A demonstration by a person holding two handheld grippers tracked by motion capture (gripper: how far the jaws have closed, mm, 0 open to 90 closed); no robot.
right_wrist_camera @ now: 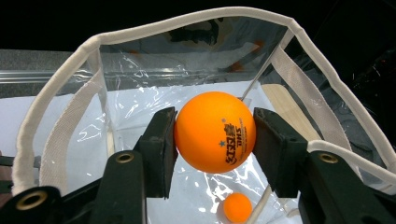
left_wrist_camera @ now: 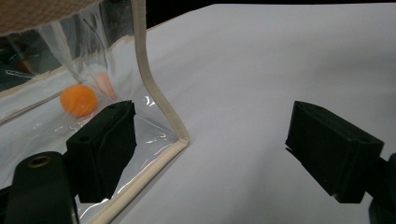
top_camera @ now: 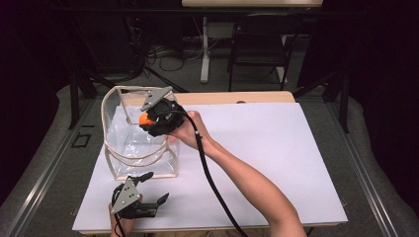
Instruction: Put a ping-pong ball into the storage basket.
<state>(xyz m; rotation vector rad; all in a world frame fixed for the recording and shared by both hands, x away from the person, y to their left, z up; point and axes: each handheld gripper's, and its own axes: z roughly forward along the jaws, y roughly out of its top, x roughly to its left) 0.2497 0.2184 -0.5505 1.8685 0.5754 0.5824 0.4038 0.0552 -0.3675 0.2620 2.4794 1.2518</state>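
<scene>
Nearest to us, at the front edge of the white table sheet (top_camera: 276,148), our left gripper (top_camera: 148,190) rests low with its jaws spread wide apart and nothing between them. In the left gripper view one jaw sits just beside the lower corner of the clear plastic bag (left_wrist_camera: 70,93), right against its beige-trimmed edge, while the other jaw stands over bare sheet well off to the side. Through the bag's wall there we see an orange ball lying on the bag floor (left_wrist_camera: 78,99).

Farther in, the bag (top_camera: 118,143) stands upright on the left part of the sheet, its mouth open at the top and its cream trim running round the rim.

Over that open mouth our right gripper (top_camera: 148,120) is held by the right hand (top_camera: 185,129), with its cable trailing back along the forearm. Its jaws are clamped on an orange table tennis ball (right_wrist_camera: 215,132), one pad on each side, printed lettering and a star facing the camera. In the right gripper view the held ball hangs above the bag's interior, and the second orange ball (right_wrist_camera: 237,207) lies below it on the bottom.

Beyond the table we see a dark chair (top_camera: 262,42) and cables on the floor.
</scene>
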